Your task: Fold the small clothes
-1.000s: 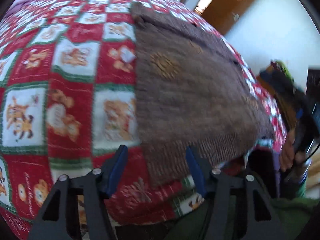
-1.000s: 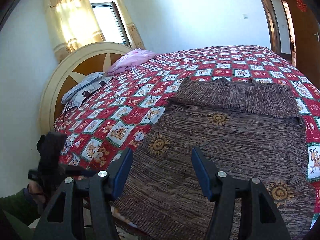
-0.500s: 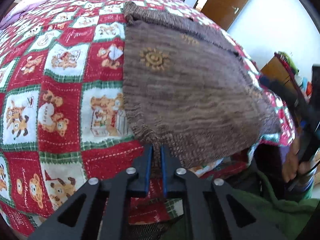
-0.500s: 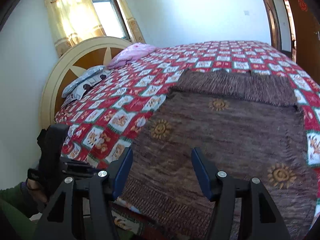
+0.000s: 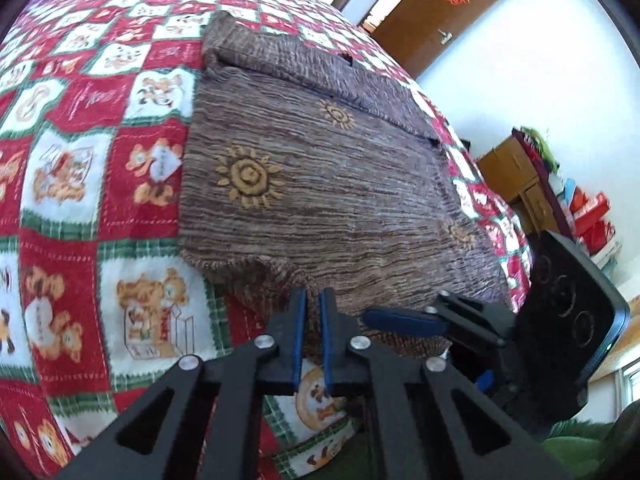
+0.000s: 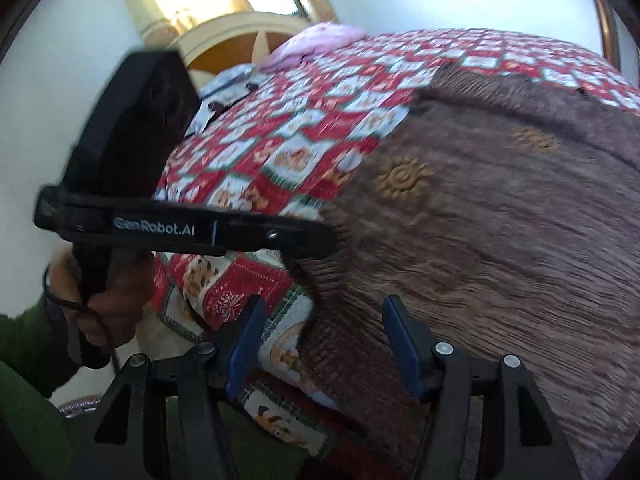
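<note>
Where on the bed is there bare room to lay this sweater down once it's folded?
Bare quilt runs wide between the sweater and the pillows at the headboard. The near hem is crowded: left gripper pinching it, right gripper open beside.

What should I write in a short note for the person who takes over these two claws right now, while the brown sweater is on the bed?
Left claw: shut on the near hem of the brown sweater, at its left corner, which is puckered up off the quilt.
Right claw: open, holding nothing, with the same hem between its blue pads but not pinched.
Sweater: spread flat on the bed, the far end already turned over into a band.
Done: one corner gripped.
Left: probably close the right claw on the hem, then lift both corners and fold toward the far end.
</note>
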Motion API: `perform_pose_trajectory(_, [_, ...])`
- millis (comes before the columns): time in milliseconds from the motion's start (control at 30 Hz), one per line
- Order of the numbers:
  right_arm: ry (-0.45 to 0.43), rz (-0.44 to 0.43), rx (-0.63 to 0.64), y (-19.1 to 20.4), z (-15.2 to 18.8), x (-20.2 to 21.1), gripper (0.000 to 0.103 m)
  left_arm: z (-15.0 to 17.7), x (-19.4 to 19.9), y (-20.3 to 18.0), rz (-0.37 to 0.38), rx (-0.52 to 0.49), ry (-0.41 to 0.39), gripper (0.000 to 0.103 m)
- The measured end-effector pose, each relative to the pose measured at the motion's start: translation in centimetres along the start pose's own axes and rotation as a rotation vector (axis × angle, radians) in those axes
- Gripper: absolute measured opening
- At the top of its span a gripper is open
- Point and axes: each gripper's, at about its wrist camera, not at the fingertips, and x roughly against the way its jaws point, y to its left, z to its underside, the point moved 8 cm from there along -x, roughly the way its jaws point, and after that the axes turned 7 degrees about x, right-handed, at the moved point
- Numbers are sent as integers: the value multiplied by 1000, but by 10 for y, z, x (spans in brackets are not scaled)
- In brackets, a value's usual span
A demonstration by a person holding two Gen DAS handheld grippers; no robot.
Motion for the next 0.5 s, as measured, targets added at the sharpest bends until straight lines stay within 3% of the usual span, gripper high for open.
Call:
perform_pose_trajectory(67, [15, 25, 27, 0, 0, -14, 57, 1, 0, -2, 9, -24, 22, 8])
perform_pose_trajectory(100, [13, 57, 40, -2, -1, -19, 35, 1, 1, -3, 17, -32, 34, 8])
perform_pose_trajectory(167, [18, 53, 18, -8, -1, -26, 9, -1, 7, -1, 26, -68, 57, 17])
perform_pose_trajectory(200, [13, 34, -5, -11, -2, -26, 9, -2, 11, 0, 27, -88, 65, 31])
perform_pose_trajectory(233, [5, 20, -32, -16, -3, -24, 8, -4, 16, 3, 26, -118, 71, 52])
perform_pose_trajectory(300, [1, 2, -71, -24, -4, -23, 6, -11, 24, 6, 27, -170, 41, 79])
perform_pose_trajectory(333, [-1, -14, -98, -28, -5, -21, 6, -15, 28, 7, 24, -205, 17, 85])
perform_pose_trajectory(400, [-2, -58, -153, -36, -6, -20, 6, -24, 32, 7, 30, -293, 0, 85])
perform_pose_trajectory(500, [2, -88, -180, -42, -10, -16, 6, -34, 26, 1, 51, -438, 35, 85])
